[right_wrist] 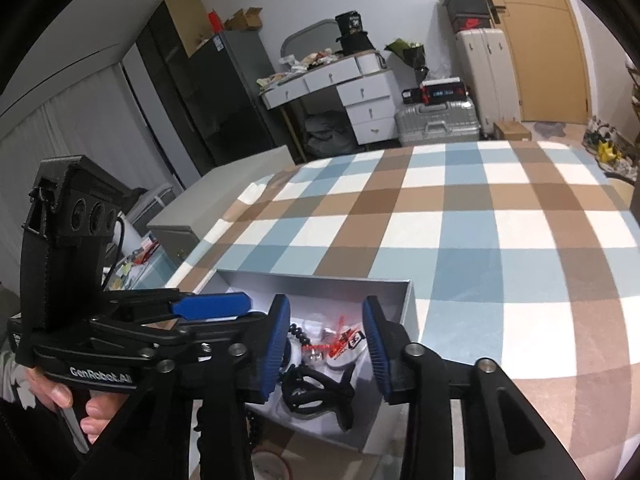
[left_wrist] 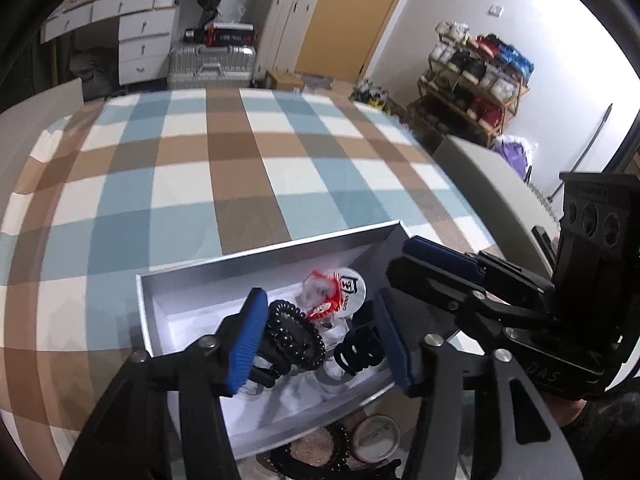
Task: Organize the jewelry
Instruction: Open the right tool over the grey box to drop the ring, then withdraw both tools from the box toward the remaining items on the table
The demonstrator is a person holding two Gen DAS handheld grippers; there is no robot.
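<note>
Silvery-grey cardboard, white inside: that's the open box [left_wrist: 256, 258] sitting on the checked blue, brown and white tablecloth [left_wrist: 224, 160], close to the near edge of the table. Inside it there's a black spiral hair tie [left_wrist: 298, 338] on the left, a black claw clip [left_wrist: 360, 350] to its right, and behind those a round white badge [left_wrist: 350, 290] with red print, plus some crinkly clear-and-red wrapper stuff I can't really make out. The left gripper [left_wrist: 322, 342] hangs right over the box with its blue-padded fingers [left_wrist: 248, 342] spread wide, the hair tie and clip showing in the gap between them, nothing pinched. The right gripper [right_wrist: 328, 344] comes in from the other side, also spread open over the same pile, with the claw clip [right_wrist: 316, 394] and badge [right_wrist: 348, 346] visible between its pads, not touching anything as far as I can see. Just outside the box, on the near side, another black spiral tie [left_wrist: 320, 452] and a second round badge [left_wrist: 376, 438] lie on the cloth. Further out, a white desk with drawers [right_wrist: 348, 88] and a silver suitcase [right_wrist: 438, 120] stand against the back wall, with a wooden shoe rack [left_wrist: 476, 84] off to the right.
</note>
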